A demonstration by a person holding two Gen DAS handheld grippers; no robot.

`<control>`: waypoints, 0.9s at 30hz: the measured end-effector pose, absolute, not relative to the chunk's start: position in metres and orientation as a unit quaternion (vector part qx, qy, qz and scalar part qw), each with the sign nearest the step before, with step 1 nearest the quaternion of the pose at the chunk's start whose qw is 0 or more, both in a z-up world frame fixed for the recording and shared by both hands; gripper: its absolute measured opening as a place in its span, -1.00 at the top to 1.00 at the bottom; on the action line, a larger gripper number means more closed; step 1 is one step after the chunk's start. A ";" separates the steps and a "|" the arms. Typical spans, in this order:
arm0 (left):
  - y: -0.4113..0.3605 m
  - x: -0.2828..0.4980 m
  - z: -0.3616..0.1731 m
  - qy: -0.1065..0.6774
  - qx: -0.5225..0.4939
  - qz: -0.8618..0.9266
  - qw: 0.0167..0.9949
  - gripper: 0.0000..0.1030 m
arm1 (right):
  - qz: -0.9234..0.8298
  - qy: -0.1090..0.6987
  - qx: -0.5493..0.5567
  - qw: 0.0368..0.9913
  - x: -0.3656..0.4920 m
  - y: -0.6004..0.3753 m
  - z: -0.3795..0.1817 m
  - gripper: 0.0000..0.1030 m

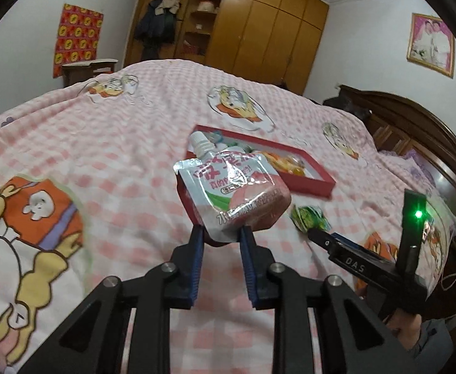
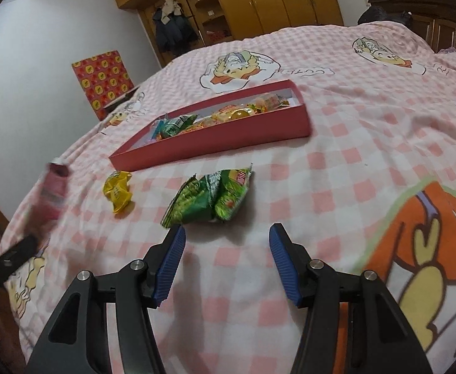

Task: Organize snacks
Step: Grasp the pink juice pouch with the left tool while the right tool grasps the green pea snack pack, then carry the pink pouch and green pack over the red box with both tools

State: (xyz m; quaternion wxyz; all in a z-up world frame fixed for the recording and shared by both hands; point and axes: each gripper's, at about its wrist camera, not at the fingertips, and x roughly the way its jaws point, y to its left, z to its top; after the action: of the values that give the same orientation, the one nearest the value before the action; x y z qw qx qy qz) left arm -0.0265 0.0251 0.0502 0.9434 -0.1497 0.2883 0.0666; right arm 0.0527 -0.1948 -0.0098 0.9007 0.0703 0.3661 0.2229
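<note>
While the left gripper [image 1: 221, 233] pinches the lower edge of a pouch [image 1: 232, 191] between its ribbed blue fingers [image 1: 198, 249], the pouch hangs clear above the bed [image 1: 109, 143]. It is a glossy foil pouch, silver at the seams and pink on the face, with a white screw cap at its top corner. Past it a shallow red box [image 1: 309, 182] lies on the bed, a flat rectangle with matte card walls, holding crinkly wrapped sweets in yellow, orange and green.

The right gripper [image 2: 227, 243] has its fingers [image 2: 282, 258] spread wide with nothing between them, held just short of a green packet [image 2: 210, 201]. That packet is crumpled shiny film with sawtooth ends, lying on the bed between the gripper and the box's long near wall. Near it, towards the left edge of the bed, sits a small yellow packet [image 2: 118, 190], twisted and creased. The bed cover is soft pink-and-white checked cloth printed with cartoon ducks.
</note>
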 end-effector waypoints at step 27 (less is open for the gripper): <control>0.044 -0.013 0.030 0.317 -0.156 0.094 0.931 0.85 | 0.222 0.321 0.025 0.920 0.042 -0.181 0.015 0.96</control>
State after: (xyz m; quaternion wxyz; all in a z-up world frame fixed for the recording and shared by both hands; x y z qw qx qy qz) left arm -0.0129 0.0444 0.0304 0.9309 -0.1557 0.3168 0.0941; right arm 0.0418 -0.1812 0.0152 0.9203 0.0252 0.3213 0.2215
